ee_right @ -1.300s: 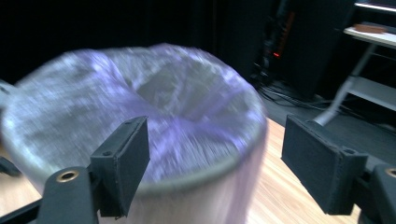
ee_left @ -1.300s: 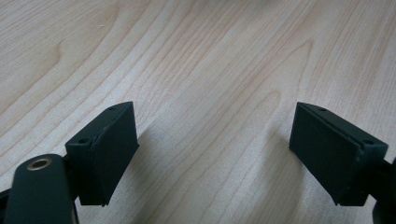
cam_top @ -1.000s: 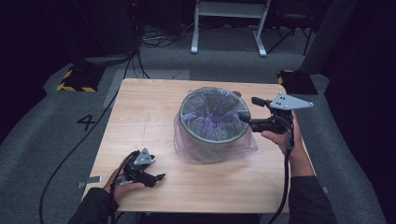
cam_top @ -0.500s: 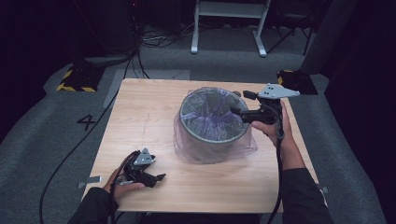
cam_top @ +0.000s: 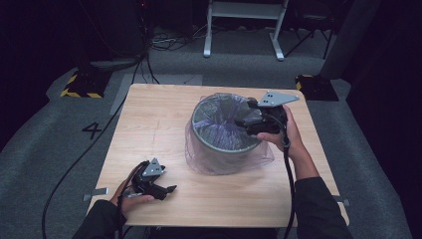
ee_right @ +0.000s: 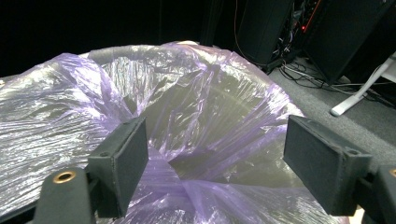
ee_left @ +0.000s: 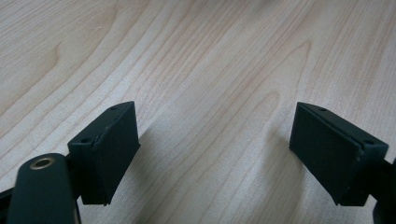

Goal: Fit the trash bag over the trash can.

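Observation:
A grey round bin [cam_top: 205, 147] lined with a thin purple plastic bag [cam_top: 219, 127] stands at the middle of the wooden table [cam_top: 154, 124]. The bag's film [ee_right: 187, 116] sags into the opening and drapes over the rim. My right gripper [cam_top: 244, 119] hovers over the bin's right rim, pointing left across the opening. Its jaws stand wide apart, and in the right gripper view [ee_right: 219, 163] the crumpled film lies beyond them without touching the pads. My left gripper [cam_top: 166, 191] rests near the front left of the table, open, with bare wood between its jaws [ee_left: 215, 149].
The bag's loose skirt [cam_top: 259, 159] spreads on the table around the bin's base. Cables trail from both grippers off the front edge. Beyond the table are grey floor, a white stand [cam_top: 244, 25] and dark equipment.
My right gripper has moved left, from beside the bin's right side to over its rim. The left gripper has stayed put.

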Tool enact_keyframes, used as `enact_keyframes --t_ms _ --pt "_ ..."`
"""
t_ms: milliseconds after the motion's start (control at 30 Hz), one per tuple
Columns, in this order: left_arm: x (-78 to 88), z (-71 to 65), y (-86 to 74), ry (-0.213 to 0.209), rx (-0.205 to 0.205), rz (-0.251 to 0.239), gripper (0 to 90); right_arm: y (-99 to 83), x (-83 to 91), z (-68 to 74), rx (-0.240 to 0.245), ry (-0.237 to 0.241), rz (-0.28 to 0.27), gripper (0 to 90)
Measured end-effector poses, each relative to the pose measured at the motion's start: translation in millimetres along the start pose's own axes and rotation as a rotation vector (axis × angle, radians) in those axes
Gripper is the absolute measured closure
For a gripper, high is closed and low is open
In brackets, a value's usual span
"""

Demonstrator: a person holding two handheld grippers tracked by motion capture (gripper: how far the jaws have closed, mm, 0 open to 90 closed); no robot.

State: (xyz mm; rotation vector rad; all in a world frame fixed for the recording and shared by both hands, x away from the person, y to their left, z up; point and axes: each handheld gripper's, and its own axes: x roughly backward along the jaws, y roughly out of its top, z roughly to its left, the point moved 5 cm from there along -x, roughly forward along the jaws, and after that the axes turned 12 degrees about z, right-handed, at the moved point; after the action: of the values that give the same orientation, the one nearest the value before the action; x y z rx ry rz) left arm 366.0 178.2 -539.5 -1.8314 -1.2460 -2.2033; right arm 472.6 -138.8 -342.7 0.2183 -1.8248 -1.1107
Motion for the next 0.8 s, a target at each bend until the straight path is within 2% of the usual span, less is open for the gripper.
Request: enact_keyframes --t_ms 433,667,800 --pt "0.0 -0.2 0.0 0.0 0.0 -0.001 15.5 -0.3 -16.4 7.7 0.037 0.025 0.079 21.4" --pt "0.0 -0.2 0.0 0.0 0.001 -0.001 15.5 -3.6 -20.7 7.9 0.04 0.033 0.112 21.4" --pt "0.0 -0.2 0.0 0.0 0.001 -0.001 15.5 -4.7 -22.6 9.5 0.059 0.042 0.136 21.8"
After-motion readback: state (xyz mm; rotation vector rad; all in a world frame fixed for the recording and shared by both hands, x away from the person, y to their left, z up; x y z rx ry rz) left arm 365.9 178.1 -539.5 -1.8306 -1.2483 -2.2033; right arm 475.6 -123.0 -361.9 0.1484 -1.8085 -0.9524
